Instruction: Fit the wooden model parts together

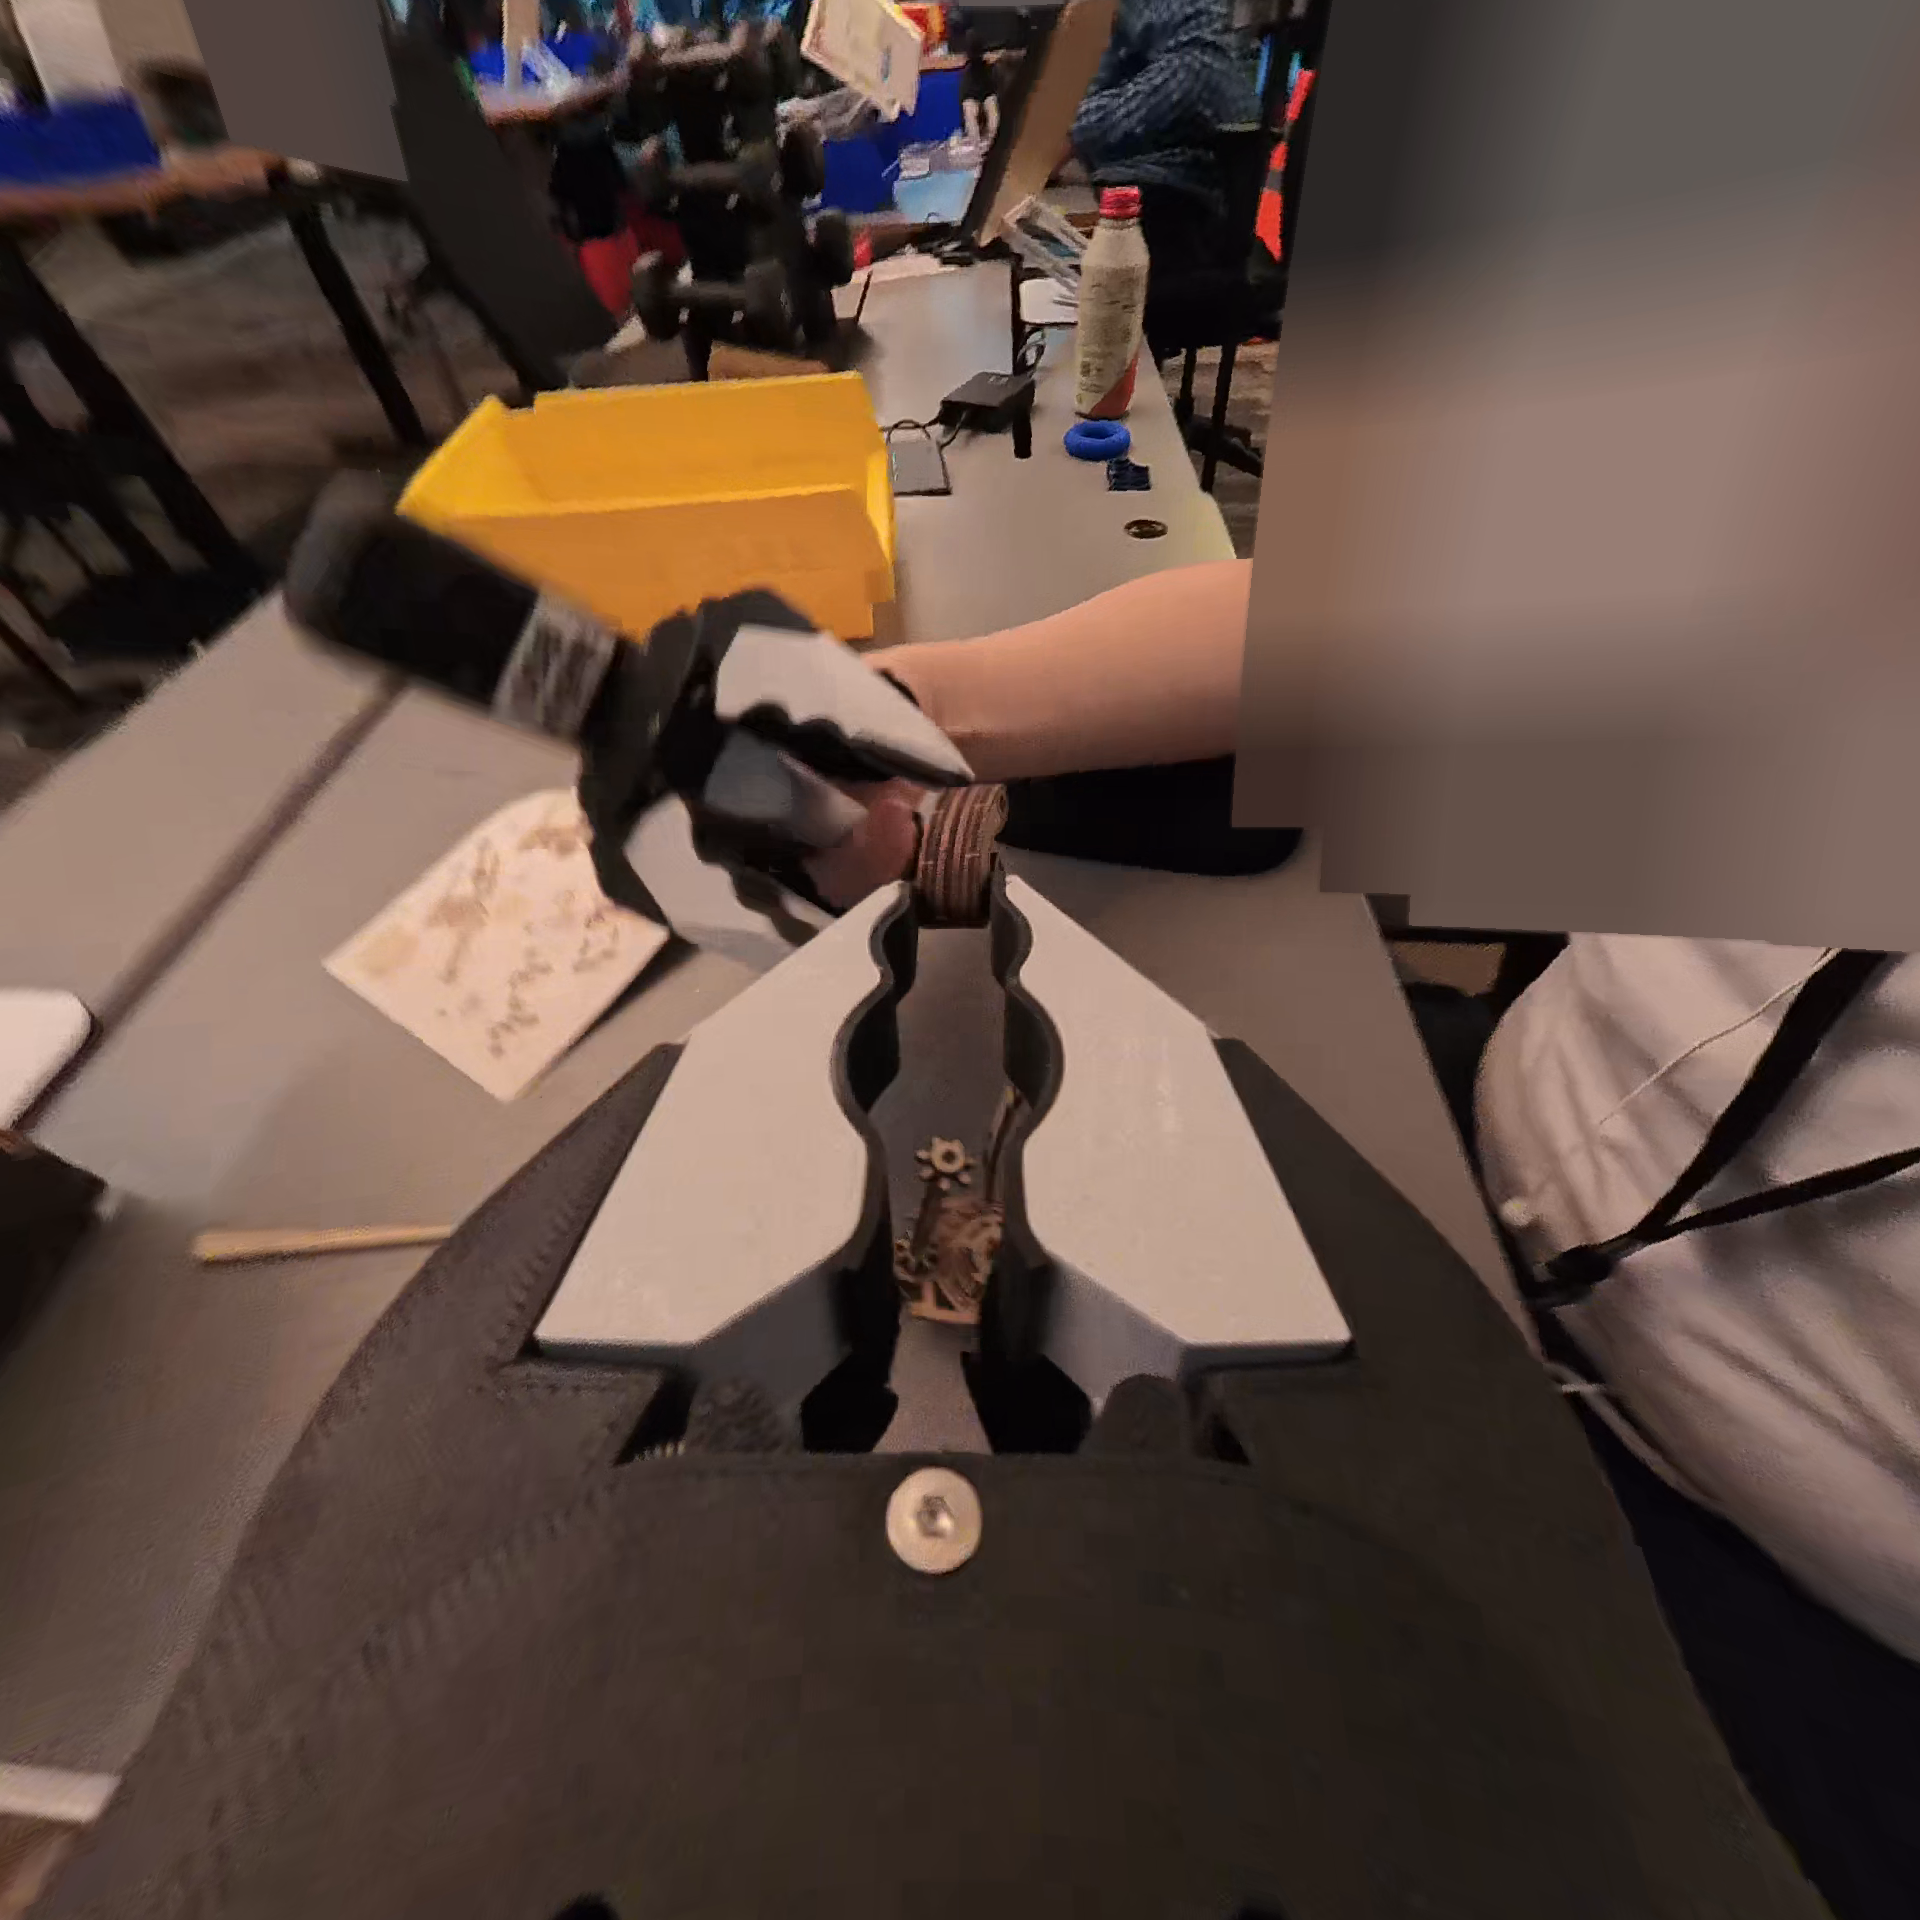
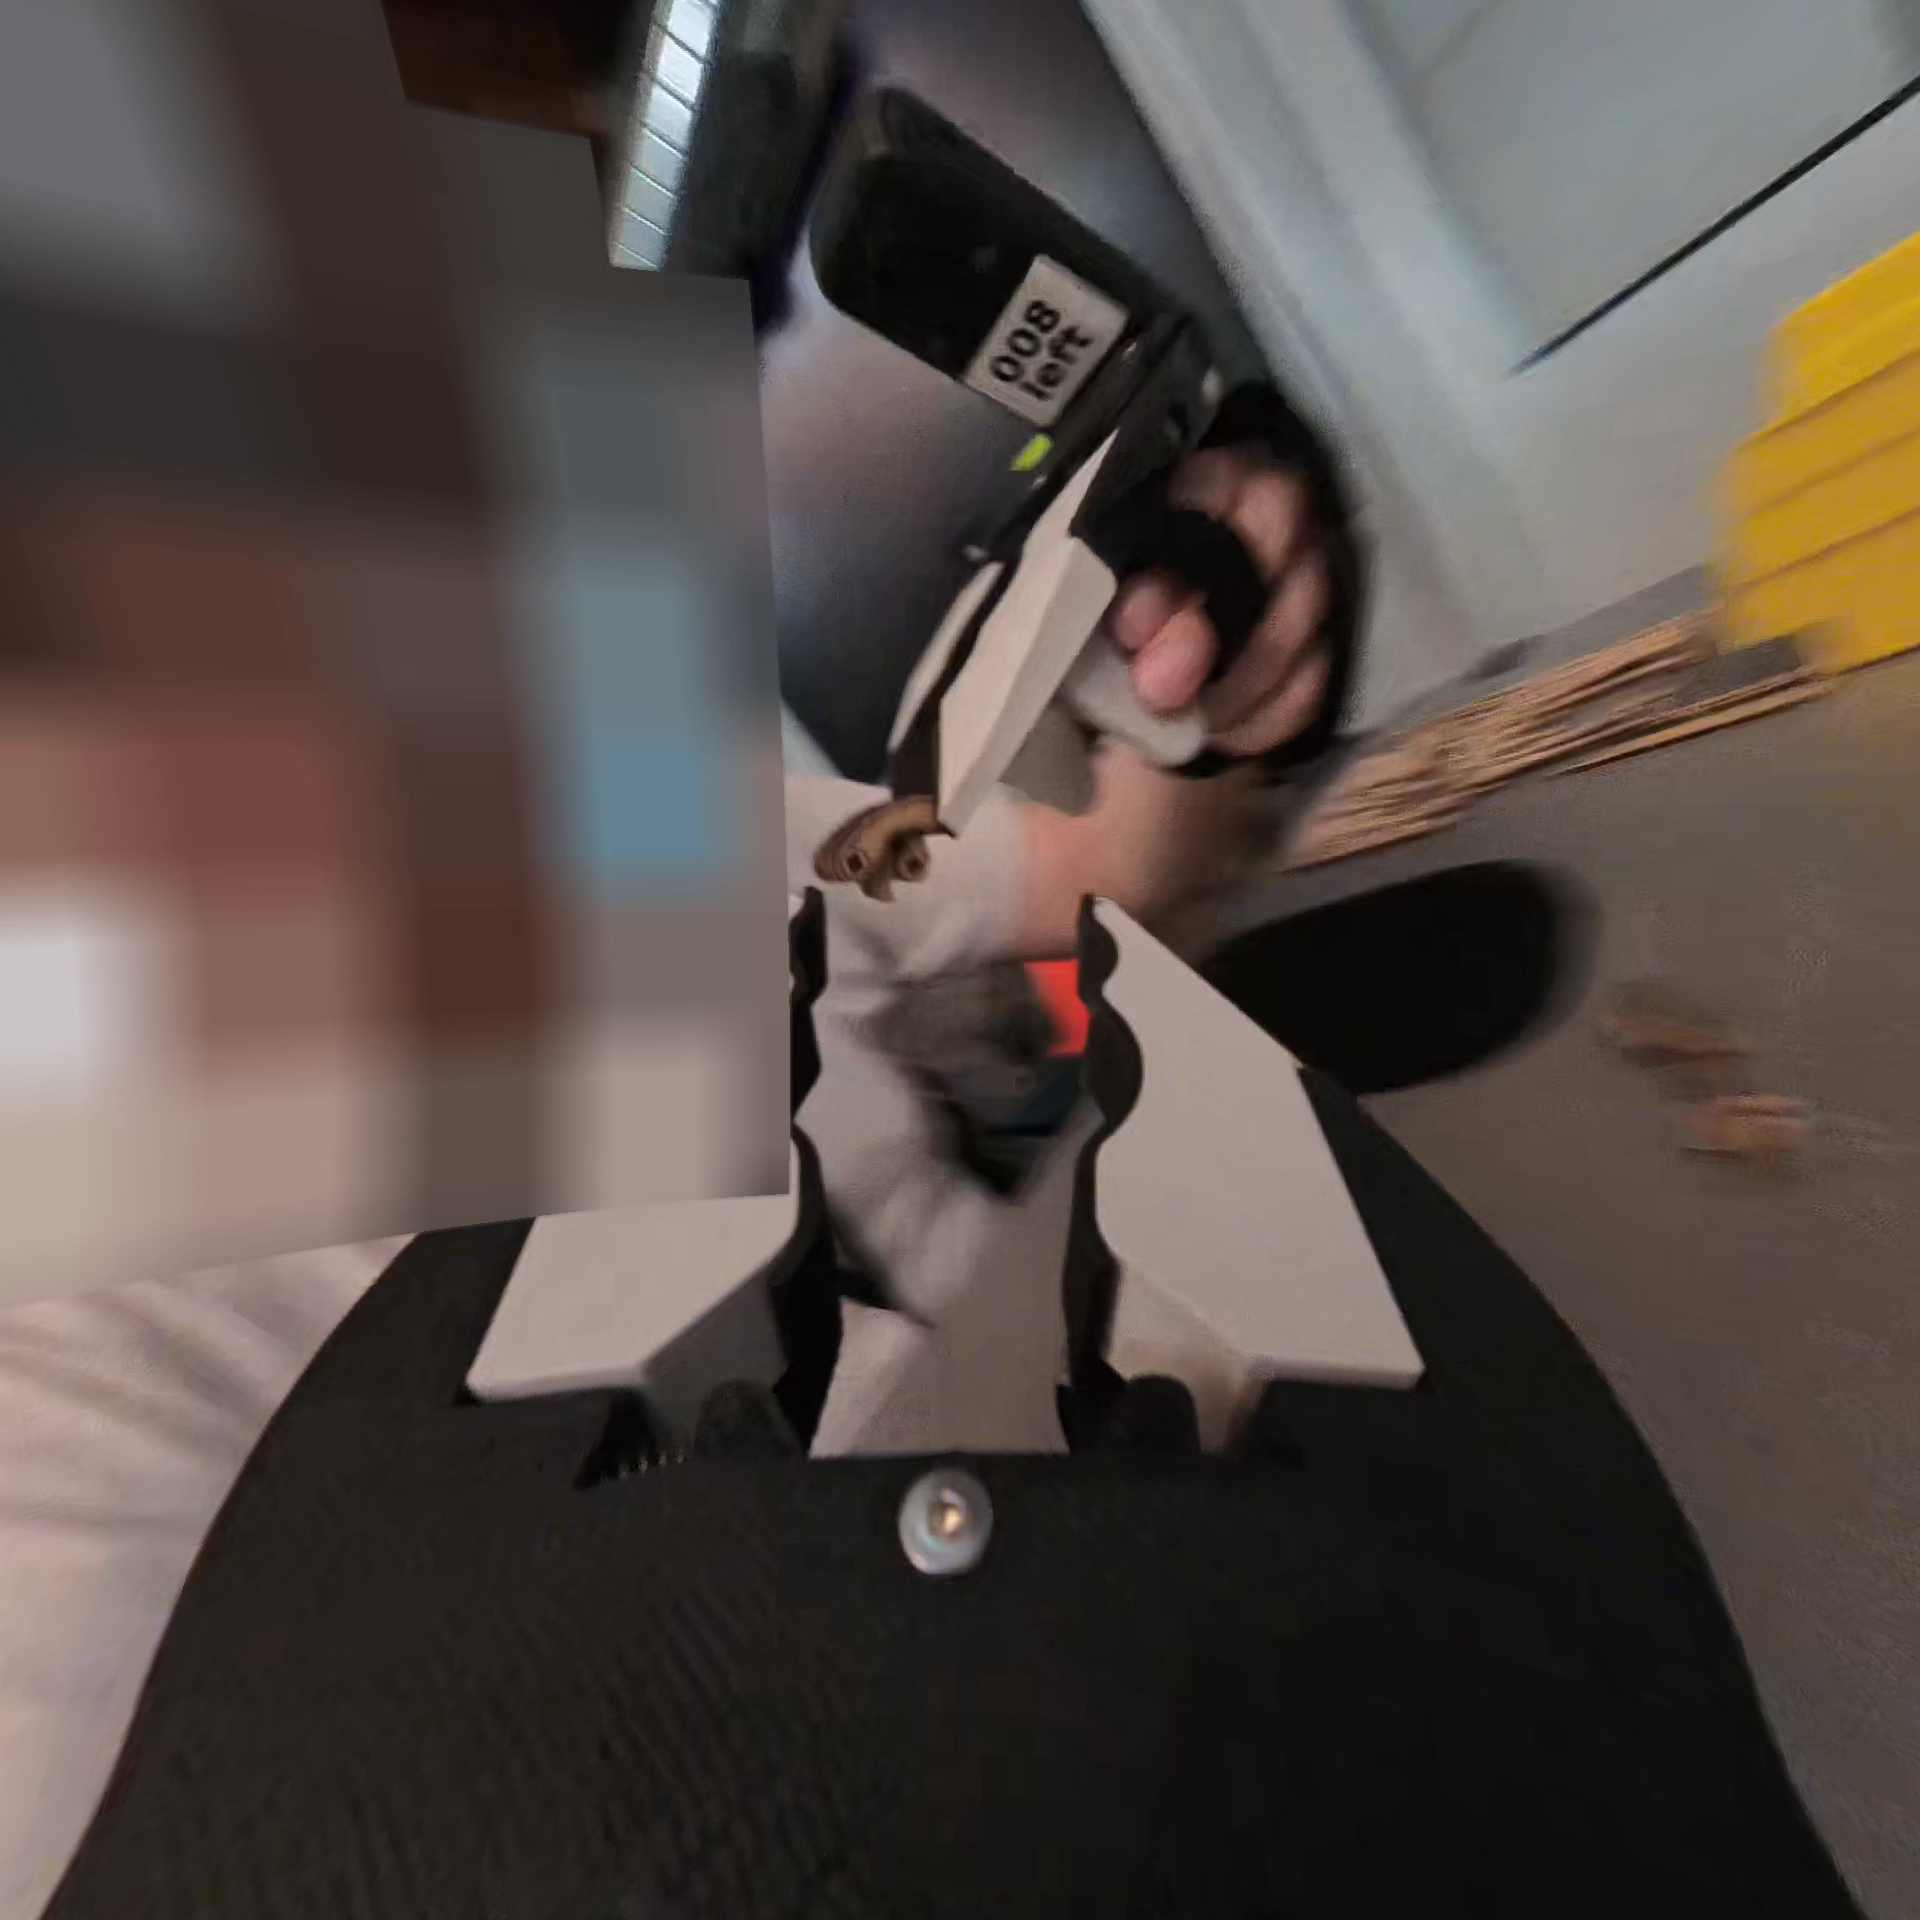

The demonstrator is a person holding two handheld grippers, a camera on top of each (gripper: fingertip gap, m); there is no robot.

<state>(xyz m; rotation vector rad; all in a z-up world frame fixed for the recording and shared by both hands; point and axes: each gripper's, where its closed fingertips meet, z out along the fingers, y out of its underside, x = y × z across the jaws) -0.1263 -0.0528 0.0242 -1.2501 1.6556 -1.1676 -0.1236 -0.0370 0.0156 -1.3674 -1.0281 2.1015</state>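
My left gripper is shut on a small layered wooden part held at its fingertips above the grey table. My right gripper comes in from the left, open and empty, with its upper fingertip right beside the part. In the right wrist view the right gripper is open, and the left gripper holds the brown wooden part just beyond its fingertips. More wooden pieces lie on the table below the left fingers.
A sheet of wooden parts and a wooden stick lie on the table to the left. A yellow bin stands behind; a bottle and a blue ring are farther back. A person in white sits on the right.
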